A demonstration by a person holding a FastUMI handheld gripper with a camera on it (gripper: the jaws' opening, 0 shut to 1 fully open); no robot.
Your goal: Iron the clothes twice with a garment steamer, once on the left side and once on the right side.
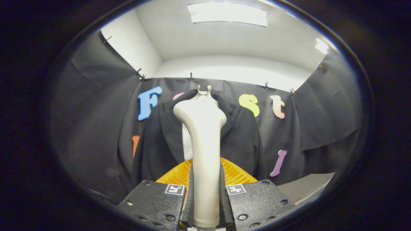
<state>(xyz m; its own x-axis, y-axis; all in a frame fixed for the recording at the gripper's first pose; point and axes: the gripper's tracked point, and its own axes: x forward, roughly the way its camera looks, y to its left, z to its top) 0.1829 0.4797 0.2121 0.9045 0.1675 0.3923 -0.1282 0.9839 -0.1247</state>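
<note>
Gripper [205, 192] was pinching the steamer [205, 154] handle low, so the head short of the jacket [240, 134] could've tilted or slipped

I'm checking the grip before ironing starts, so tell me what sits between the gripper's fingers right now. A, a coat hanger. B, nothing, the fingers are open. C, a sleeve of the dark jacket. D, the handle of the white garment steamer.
D: both fingers of the gripper press on the handle of the white garment steamer, which stands upright before the dark jacket.
</note>
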